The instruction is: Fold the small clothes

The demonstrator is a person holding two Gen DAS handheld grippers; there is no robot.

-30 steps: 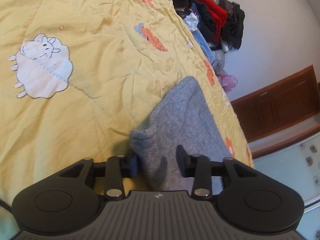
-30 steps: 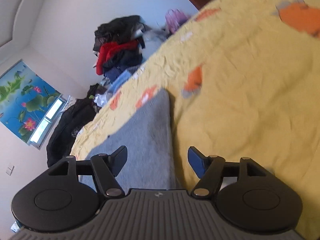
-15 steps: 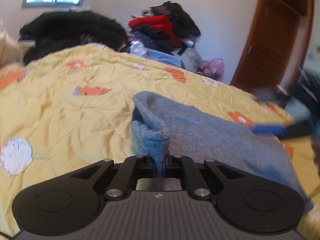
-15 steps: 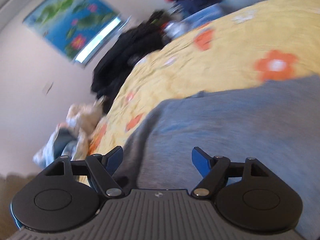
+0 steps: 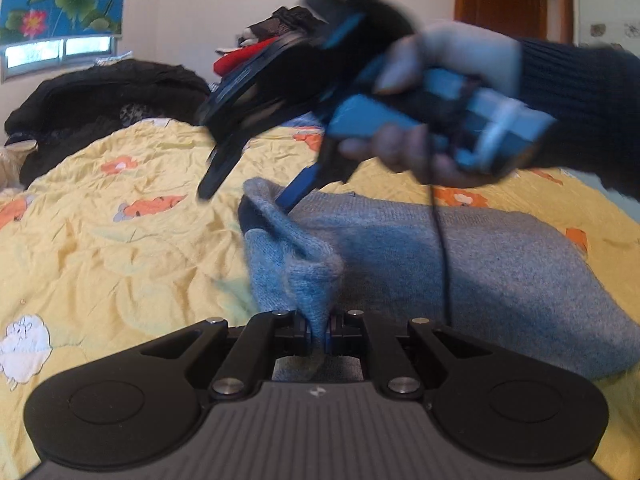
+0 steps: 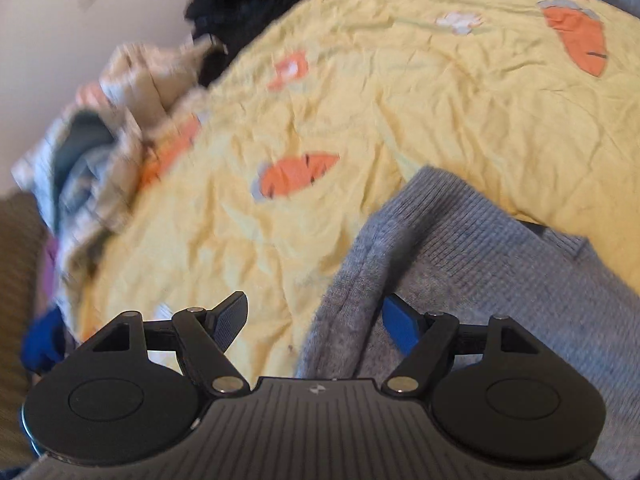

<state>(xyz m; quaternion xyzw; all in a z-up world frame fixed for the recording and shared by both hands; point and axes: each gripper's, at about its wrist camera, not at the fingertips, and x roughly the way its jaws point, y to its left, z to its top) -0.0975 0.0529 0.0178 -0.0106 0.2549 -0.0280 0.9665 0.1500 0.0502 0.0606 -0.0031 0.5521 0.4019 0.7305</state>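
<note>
**Grey sweater on the bed, one corner pinched, second gripper over its edge**

The grey knitted sweater (image 5: pixel 460 264) lies on the yellow quilt (image 5: pixel 120 248) of the bed, and it is the landmark for all places here.

The left gripper (image 5: pixel 318 330) is at the near end of the sweater. Its fingers are pressed together on a small fold of the grey knit, and this fold rises from the sweater into a little peak just in front of them.

The right gripper (image 6: pixel 314 320) is over the left edge of the sweater, as the right wrist view shows it. Its fingers (image 6: pixel 400 324) stand apart and are closing. The thick rolled edge of the sweater (image 6: pixel 352 280) runs up between them, but the pads do not press on it. The black finger is over the quilt (image 6: pixel 360 120) just beside the sweater, and the blue finger is over the grey knit.

In the left wrist view the right gripper (image 5: pixel 256 184) appears blurred above the far end of the sweater, held by a hand (image 5: pixel 440 100) in a dark sleeve (image 5: pixel 580 100).

Behind the sweater, at the far side of the bed, is a pile of clothes (image 5: pixel 100 100).
</note>
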